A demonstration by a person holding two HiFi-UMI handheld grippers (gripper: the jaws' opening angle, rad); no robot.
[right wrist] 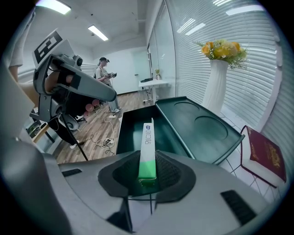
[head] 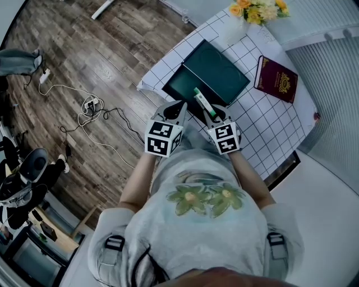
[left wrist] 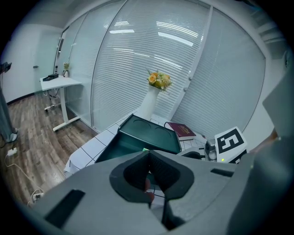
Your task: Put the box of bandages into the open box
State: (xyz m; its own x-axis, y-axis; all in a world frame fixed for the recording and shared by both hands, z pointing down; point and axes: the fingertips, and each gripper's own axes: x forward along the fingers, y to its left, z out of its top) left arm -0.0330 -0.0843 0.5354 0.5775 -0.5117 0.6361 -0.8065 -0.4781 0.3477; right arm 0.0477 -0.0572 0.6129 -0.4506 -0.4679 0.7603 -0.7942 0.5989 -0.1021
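Note:
A slim white and green box of bandages (right wrist: 147, 151) stands on edge between the pads of my right gripper (right wrist: 148, 172), which is shut on it. In the head view the box of bandages (head: 200, 101) sticks forward over the near edge of the dark green open box (head: 180, 84). The open box's lid (head: 219, 72) leans back to the right. My left gripper (head: 178, 106) hovers just left of the right one at the table's near edge. Its pads meet at the tips with nothing between them (left wrist: 149, 158).
A checked cloth covers the table (head: 263, 120). A dark red book (head: 276, 78) lies right of the open box, and a white vase of yellow flowers (head: 255, 11) stands at the far edge. Cables (head: 92, 106) lie on the wooden floor to the left.

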